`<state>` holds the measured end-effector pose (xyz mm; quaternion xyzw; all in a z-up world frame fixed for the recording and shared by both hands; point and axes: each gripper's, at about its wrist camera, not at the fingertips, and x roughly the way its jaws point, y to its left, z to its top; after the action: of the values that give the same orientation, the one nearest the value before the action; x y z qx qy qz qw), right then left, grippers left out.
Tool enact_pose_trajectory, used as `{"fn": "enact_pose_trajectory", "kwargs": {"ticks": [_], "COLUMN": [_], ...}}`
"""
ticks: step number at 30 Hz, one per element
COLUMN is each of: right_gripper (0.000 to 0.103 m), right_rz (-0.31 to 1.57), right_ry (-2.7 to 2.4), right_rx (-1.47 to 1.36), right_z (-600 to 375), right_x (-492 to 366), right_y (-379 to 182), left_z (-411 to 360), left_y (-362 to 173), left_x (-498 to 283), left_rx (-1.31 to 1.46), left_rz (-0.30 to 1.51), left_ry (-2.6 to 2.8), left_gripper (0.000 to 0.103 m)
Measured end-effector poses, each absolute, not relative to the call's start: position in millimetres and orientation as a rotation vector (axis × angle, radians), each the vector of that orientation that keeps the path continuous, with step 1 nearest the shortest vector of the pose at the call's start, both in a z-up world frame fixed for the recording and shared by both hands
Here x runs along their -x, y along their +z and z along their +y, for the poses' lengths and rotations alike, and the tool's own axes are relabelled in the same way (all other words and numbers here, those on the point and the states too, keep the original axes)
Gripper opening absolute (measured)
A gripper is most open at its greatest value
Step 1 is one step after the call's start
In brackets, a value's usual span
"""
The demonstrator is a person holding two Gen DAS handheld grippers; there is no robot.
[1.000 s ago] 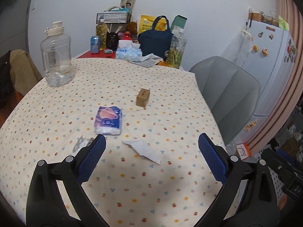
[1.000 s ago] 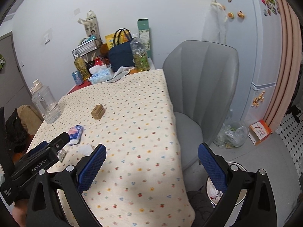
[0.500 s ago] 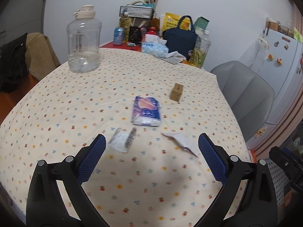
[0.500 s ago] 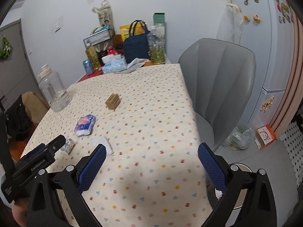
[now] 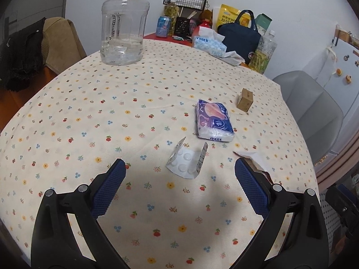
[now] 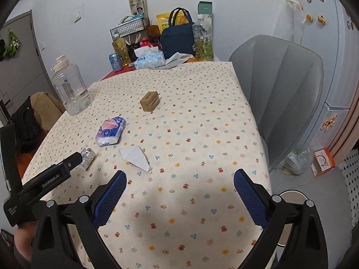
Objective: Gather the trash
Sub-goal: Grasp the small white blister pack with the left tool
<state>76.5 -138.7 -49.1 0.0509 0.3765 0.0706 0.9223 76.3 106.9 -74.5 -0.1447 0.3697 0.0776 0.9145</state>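
Lying on the floral tablecloth (image 5: pixel 89 116), just ahead of the left gripper (image 5: pixel 179 179) — empty blister pack (image 5: pixel 187 162), clear bubbles, both ends curling upward. Sitting just right of it, crumpled white paper (image 6: pixel 135 157); just beyond, a tissue packet (image 5: pixel 214 121).

Handling, judged: feather-light, springy thin plastic, likely sliding on cloth; pinching across one upturned edge looking safest.

Left gripper hovering, jaws spread wide, holding nothing. Right gripper (image 6: pixel 179 186) likewise gaping — hanging empty near the table's right side.
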Motion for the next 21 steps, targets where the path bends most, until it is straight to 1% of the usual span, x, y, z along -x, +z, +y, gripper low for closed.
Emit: {"fn": "enact_pose_trajectory", "kwargs": {"ticks": [2, 5, 7, 9, 11, 12, 13, 16, 21], "right_gripper": [0.092, 0.090, 0.089, 0.088, 0.085, 0.084, 0.083, 0.080, 0.078], "right_rz": [0.786, 0.798, 0.804, 0.812, 0.824, 0.832, 0.836, 0.845, 0.869], "right_ry": [0.150, 0.155, 0.162, 0.171, 0.185, 0.195, 0.204, 0.227, 0.257], "right_rx": [-0.108, -0.112, -0.113, -0.112, -0.109, -0.106, -0.103, -0.097, -0.057], "right_z": [-139, -138, -137, -134, -130, -126, -124, -116, -98], "right_x": [-81, -89, -93, -96, -100, -103, -105, -111, -124], "right_y": [-53, -56, -58, -61, -65, -67, -68, -70, -77], "left_z": [106, 105, 104, 104, 103, 103, 104, 107, 115], "left_y": [-79, -85, -90, -94, -95, -95, -94, -92, -90], "left_x": [-81, -90, -97, -102, -104, -105, -106, -106, -104], "left_rx": [0.297, 0.298, 0.295, 0.302, 0.290, 0.285, 0.287, 0.308, 0.328], "left_rz": [0.776, 0.802, 0.827, 0.846, 0.844, 0.844, 0.845, 0.823, 0.795], "left_ry": [0.159, 0.166, 0.181, 0.179, 0.192, 0.198, 0.197, 0.205, 0.227], "left_gripper": [0.094, 0.086, 0.075, 0.068, 0.057, 0.043, 0.039, 0.034, 0.034]}}
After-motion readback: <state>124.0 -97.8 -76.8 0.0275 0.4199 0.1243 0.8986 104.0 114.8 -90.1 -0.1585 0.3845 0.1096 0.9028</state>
